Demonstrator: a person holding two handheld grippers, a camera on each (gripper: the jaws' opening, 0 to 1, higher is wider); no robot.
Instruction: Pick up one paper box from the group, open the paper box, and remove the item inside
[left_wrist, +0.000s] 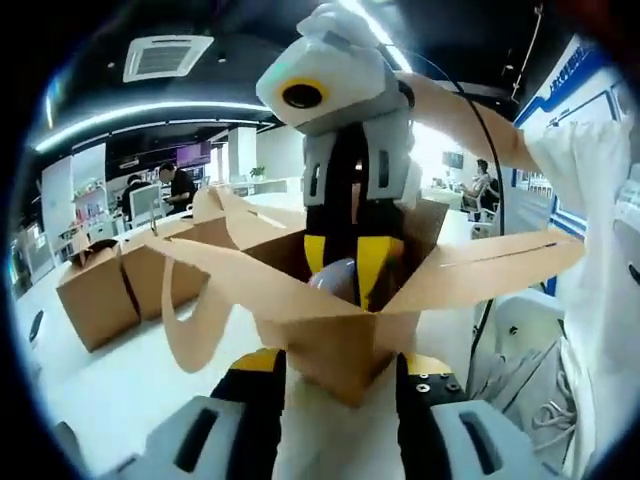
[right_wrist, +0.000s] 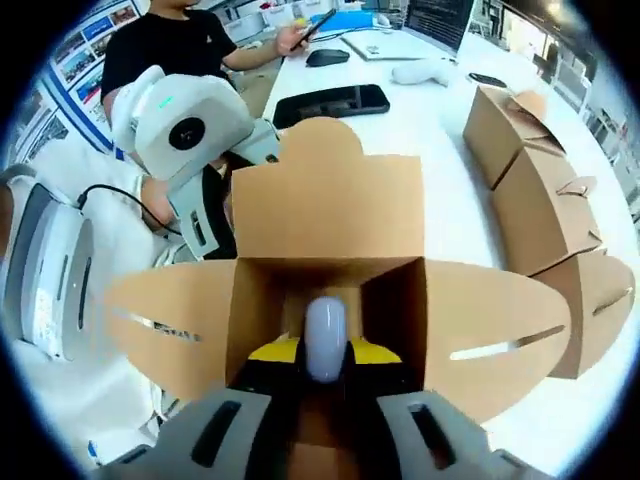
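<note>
An open brown paper box (left_wrist: 330, 335) hangs above the white table, its flaps (left_wrist: 500, 262) spread wide. My left gripper (left_wrist: 340, 368) is shut on the box's lower corner from below. My right gripper (left_wrist: 340, 262) reaches down into the box from above. In the right gripper view, my right gripper (right_wrist: 325, 352) has its yellow-tipped jaws closed on a smooth grey rounded item (right_wrist: 325, 335) deep inside the box (right_wrist: 325, 225). The left gripper's grey body (right_wrist: 185, 130) sits at the box's far left side.
Several closed paper boxes (left_wrist: 95, 300) (right_wrist: 525, 190) stand in a row on the white table (left_wrist: 120, 390). A black keyboard (right_wrist: 330, 100) and a mouse (right_wrist: 327, 57) lie further off. A person in black (right_wrist: 165, 45) sits behind. A white appliance (right_wrist: 40, 270) is nearby.
</note>
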